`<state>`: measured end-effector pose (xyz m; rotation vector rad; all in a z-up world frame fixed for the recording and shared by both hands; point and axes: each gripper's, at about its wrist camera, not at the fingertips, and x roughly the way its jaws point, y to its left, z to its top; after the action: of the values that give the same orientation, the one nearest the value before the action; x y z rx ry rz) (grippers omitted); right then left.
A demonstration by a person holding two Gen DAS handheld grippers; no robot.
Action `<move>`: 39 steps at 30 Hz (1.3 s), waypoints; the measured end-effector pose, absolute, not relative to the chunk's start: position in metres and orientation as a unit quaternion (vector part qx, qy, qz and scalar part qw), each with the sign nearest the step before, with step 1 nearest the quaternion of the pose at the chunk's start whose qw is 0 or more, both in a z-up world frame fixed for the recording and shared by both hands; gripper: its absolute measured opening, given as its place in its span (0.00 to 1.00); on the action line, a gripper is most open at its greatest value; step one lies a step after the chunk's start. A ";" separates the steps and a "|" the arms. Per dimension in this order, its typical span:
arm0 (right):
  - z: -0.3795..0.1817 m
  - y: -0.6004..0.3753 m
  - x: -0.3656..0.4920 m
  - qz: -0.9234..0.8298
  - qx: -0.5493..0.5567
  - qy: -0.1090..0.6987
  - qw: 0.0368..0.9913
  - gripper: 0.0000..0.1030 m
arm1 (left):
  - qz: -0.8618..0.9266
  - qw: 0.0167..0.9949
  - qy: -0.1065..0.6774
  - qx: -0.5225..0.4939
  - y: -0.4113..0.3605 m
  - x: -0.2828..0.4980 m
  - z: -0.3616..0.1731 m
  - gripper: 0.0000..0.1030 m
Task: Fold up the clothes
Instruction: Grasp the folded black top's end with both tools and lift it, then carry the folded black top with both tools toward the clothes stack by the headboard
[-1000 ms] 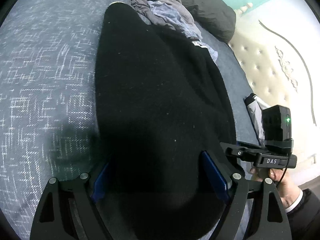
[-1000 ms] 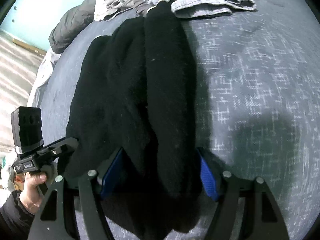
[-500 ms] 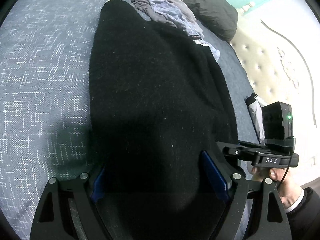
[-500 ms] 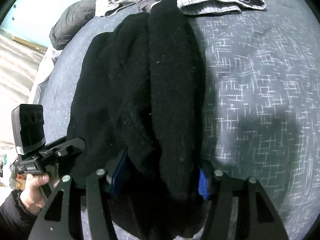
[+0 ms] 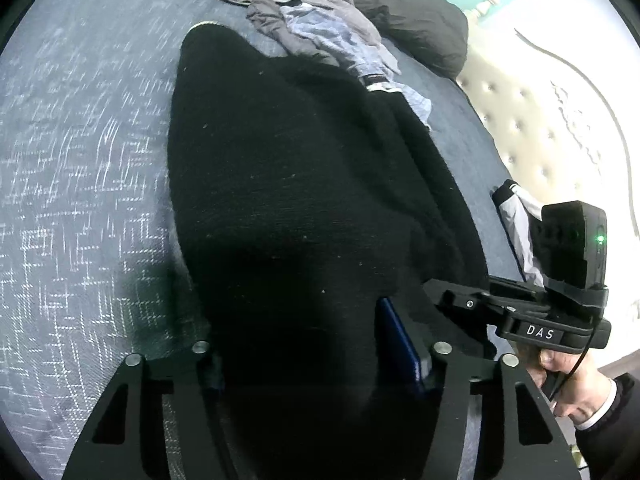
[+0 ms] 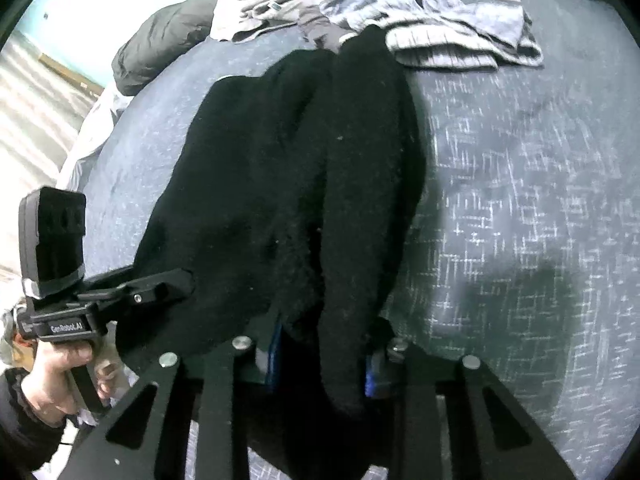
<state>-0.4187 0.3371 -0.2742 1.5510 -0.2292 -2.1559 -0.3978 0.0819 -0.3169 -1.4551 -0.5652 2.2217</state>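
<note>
A black knitted garment (image 5: 300,180) lies lengthwise on the blue-grey patterned bed cover (image 5: 80,200), its near end under both grippers. In the left wrist view my left gripper (image 5: 306,356) straddles that near edge. Its jaws are closing, the cloth fills the gap and hides the left pad, and I see no firm pinch. In the right wrist view the black garment (image 6: 300,160) is bunched into long folds. My right gripper (image 6: 322,356) is closing too, and its blue pads squeeze a thick fold. A hand (image 5: 568,380) holds the right gripper's handle at the right.
A pile of grey and light blue checked clothes (image 6: 400,12) lies at the far end of the bed cover (image 6: 520,200), next to a dark pillow (image 5: 412,20). A cream tufted headboard (image 5: 540,120) stands to the right, and the bed edge drops to a pale floor (image 6: 32,100).
Both pairs of jaws have narrowed around the garment's near end, the right pair much more, bunching the fold between its pads. Neither hand has shifted noticeably.
</note>
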 end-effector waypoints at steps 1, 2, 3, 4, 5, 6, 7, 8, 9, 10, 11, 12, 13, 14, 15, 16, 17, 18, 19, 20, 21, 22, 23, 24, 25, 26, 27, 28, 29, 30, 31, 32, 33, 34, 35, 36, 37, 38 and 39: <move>-0.273 0.336 -0.418 -0.787 0.564 -0.081 0.236 0.27 | 0.799 0.212 -0.203 -0.524 0.082 -0.398 -0.316 0.60; -0.271 0.336 -0.418 -0.788 0.562 -0.079 0.237 0.27 | 0.800 0.211 -0.204 -0.523 0.088 -0.401 -0.315 0.59; -0.269 0.335 -0.418 -0.789 0.561 -0.078 0.238 0.27 | 0.801 0.209 -0.206 -0.522 0.094 -0.403 -0.314 0.58; -0.267 0.333 -0.418 -0.790 0.559 -0.076 0.239 0.27 | 0.802 0.210 -0.203 -0.521 0.095 -0.404 -0.313 0.58; -0.265 0.331 -0.418 -0.792 0.557 -0.074 0.240 0.27 | 0.803 0.210 -0.200 -0.520 0.097 -0.404 -0.311 0.57; -0.263 0.329 -0.417 -0.793 0.555 -0.072 0.241 0.27 | 0.804 0.210 -0.197 -0.519 0.097 -0.403 -0.309 0.56; -0.261 0.328 -0.417 -0.794 0.553 -0.070 0.241 0.27 | 0.805 0.210 -0.195 -0.519 0.097 -0.402 -0.308 0.56; -0.259 0.327 -0.417 -0.795 0.552 -0.069 0.241 0.27 | 0.806 0.210 -0.192 -0.518 0.097 -0.401 -0.306 0.56; -0.257 0.323 -0.419 -0.796 0.551 -0.068 0.241 0.27 | 0.807 0.211 -0.191 -0.517 0.096 -0.400 -0.304 0.55; -0.257 0.319 -0.422 -0.797 0.550 -0.068 0.242 0.26 | 0.808 0.211 -0.191 -0.517 0.095 -0.399 -0.303 0.55; -0.256 0.316 -0.424 -0.797 0.549 -0.067 0.242 0.26 | 0.808 0.210 -0.190 -0.516 0.092 -0.397 -0.302 0.55; -0.255 0.318 -0.423 -0.798 0.547 -0.067 0.243 0.26 | 0.809 0.210 -0.188 -0.516 0.092 -0.397 -0.300 0.55; -0.253 0.323 -0.421 -0.799 0.546 -0.066 0.244 0.26 | 0.810 0.210 -0.186 -0.515 0.092 -0.397 -0.299 0.55; -0.251 0.323 -0.421 -0.799 0.545 -0.065 0.244 0.26 | 0.810 0.211 -0.185 -0.514 0.091 -0.395 -0.296 0.55; -0.249 0.325 -0.419 -0.800 0.544 -0.065 0.245 0.26 | 0.811 0.212 -0.184 -0.513 0.090 -0.394 -0.294 0.55; -0.247 0.329 -0.417 -0.801 0.543 -0.066 0.245 0.26 | 0.812 0.212 -0.183 -0.512 0.089 -0.392 -0.292 0.54; -0.244 0.331 -0.415 -0.801 0.542 -0.066 0.246 0.26 | 0.812 0.213 -0.182 -0.511 0.089 -0.392 -0.289 0.54; -0.242 0.330 -0.415 -0.802 0.540 -0.066 0.246 0.26 | 0.813 0.214 -0.182 -0.510 0.089 -0.392 -0.286 0.54; -0.239 0.330 -0.415 -0.803 0.539 -0.066 0.246 0.26 | 0.813 0.215 -0.181 -0.509 0.089 -0.392 -0.284 0.54; -0.237 0.330 -0.414 -0.803 0.538 -0.066 0.247 0.26 | 0.814 0.216 -0.181 -0.508 0.090 -0.392 -0.281 0.54; -0.234 0.330 -0.414 -0.804 0.537 -0.066 0.247 0.26 | 0.814 0.218 -0.180 -0.508 0.090 -0.392 -0.279 0.54; -0.232 0.329 -0.414 -0.804 0.536 -0.065 0.247 0.26 | 0.814 0.219 -0.179 -0.507 0.090 -0.392 -0.276 0.54; -0.228 0.329 -0.413 -0.805 0.535 -0.065 0.248 0.26 | 0.814 0.220 -0.179 -0.507 0.091 -0.391 -0.273 0.54; -0.225 0.328 -0.413 -0.806 0.533 -0.063 0.249 0.26 | 0.814 0.221 -0.180 -0.506 0.091 -0.391 -0.270 0.54; -0.221 0.328 -0.413 -0.807 0.532 -0.062 0.250 0.26 | 0.814 0.222 -0.181 -0.505 0.090 -0.390 -0.267 0.54; -0.217 0.328 -0.412 -0.808 0.530 -0.061 0.250 0.26 | 0.814 0.223 -0.180 -0.505 0.092 -0.389 -0.263 0.54; -0.213 0.330 -0.410 -0.809 0.529 -0.060 0.251 0.26 | 0.814 0.225 -0.180 -0.505 0.093 -0.389 -0.259 0.53; -0.208 0.331 -0.410 -0.809 0.527 -0.059 0.251 0.26 | 0.813 0.226 -0.179 -0.505 0.094 -0.389 -0.256 0.53; -0.204 0.330 -0.409 -0.810 0.526 -0.059 0.251 0.26 | 0.813 0.228 -0.178 -0.505 0.096 -0.388 -0.251 0.53; -0.200 0.330 -0.410 -0.811 0.525 -0.059 0.251 0.26 | 0.813 0.229 -0.177 -0.505 0.098 -0.388 -0.247 0.53; -0.196 0.331 -0.409 -0.812 0.524 -0.059 0.251 0.26 | 0.813 0.230 -0.176 -0.505 0.099 -0.388 -0.242 0.53; -0.191 0.333 -0.408 -0.813 0.522 -0.060 0.251 0.26 | 0.813 0.232 -0.176 -0.504 0.101 -0.388 -0.238 0.53; -0.185 0.335 -0.408 -0.814 0.521 -0.060 0.251 0.26 | 0.813 0.233 -0.176 -0.504 0.103 -0.387 -0.232 0.53; -0.180 0.337 -0.407 -0.815 0.520 -0.060 0.251 0.26 | 0.812 0.235 -0.176 -0.504 0.106 -0.386 -0.227 0.53; -0.175 0.339 -0.406 -0.815 0.519 -0.061 0.251 0.26 | 0.812 0.236 -0.175 -0.504 0.107 -0.385 -0.223 0.53; -0.170 0.341 -0.404 -0.816 0.518 -0.061 0.250 0.26 | 0.811 0.237 -0.175 -0.505 0.110 -0.385 -0.218 0.53; -0.165 0.343 -0.403 -0.816 0.517 -0.061 0.250 0.26 | 0.811 0.239 -0.173 -0.505 0.113 -0.384 -0.213 0.53; -0.160 0.345 -0.402 -0.817 0.516 -0.062 0.250 0.26 | 0.811 0.241 -0.172 -0.505 0.116 -0.383 -0.208 0.53; -0.155 0.348 -0.401 -0.818 0.515 -0.063 0.249 0.26 | 0.810 0.243 -0.171 -0.506 0.120 -0.383 -0.203 0.53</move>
<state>-0.4011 0.3481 -0.1545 1.4035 -0.1703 -2.2282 -0.3833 0.1198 -0.2029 -1.3816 -0.4677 2.2133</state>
